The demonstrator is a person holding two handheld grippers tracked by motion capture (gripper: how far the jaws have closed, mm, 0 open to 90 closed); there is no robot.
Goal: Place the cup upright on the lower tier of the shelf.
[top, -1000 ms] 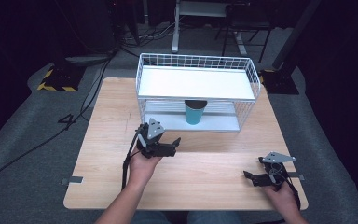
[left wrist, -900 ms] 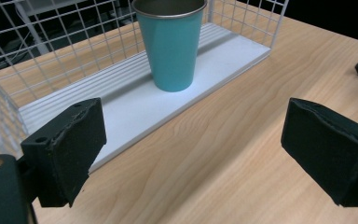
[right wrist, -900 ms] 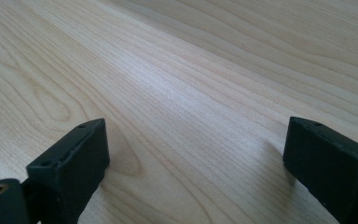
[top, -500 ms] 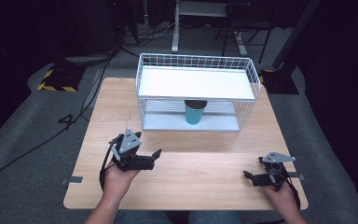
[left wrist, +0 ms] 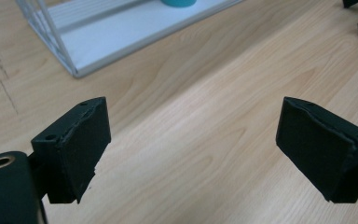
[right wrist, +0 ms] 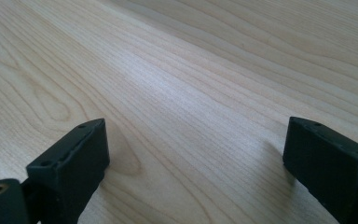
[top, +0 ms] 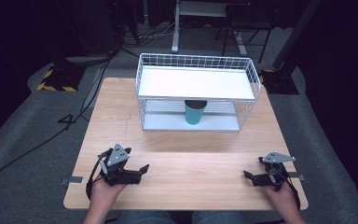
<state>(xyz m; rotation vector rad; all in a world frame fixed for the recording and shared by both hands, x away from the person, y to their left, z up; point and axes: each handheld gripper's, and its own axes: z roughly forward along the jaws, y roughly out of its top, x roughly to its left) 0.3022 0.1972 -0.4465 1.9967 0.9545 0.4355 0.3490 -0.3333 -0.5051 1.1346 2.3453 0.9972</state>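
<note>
Left gripper (top: 140,170) jaws spread, near table's (top: 191,186) front-left corner | right gripper (top: 249,177) jaws spread, front-right corner | teal cup (top: 196,113) on wire rack's (top: 142,100) lower shelf, back edge

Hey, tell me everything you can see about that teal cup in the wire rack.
The teal cup stands upright on the lower shelf of the white wire rack, near its middle and toward the front edge. It is a plain, smooth cylinder; its material cannot be told. The rack's white upper shelf shades its dark top, so any contents are hidden. Nothing touches it but the shelf beneath. The left gripper view catches just its base.
</note>
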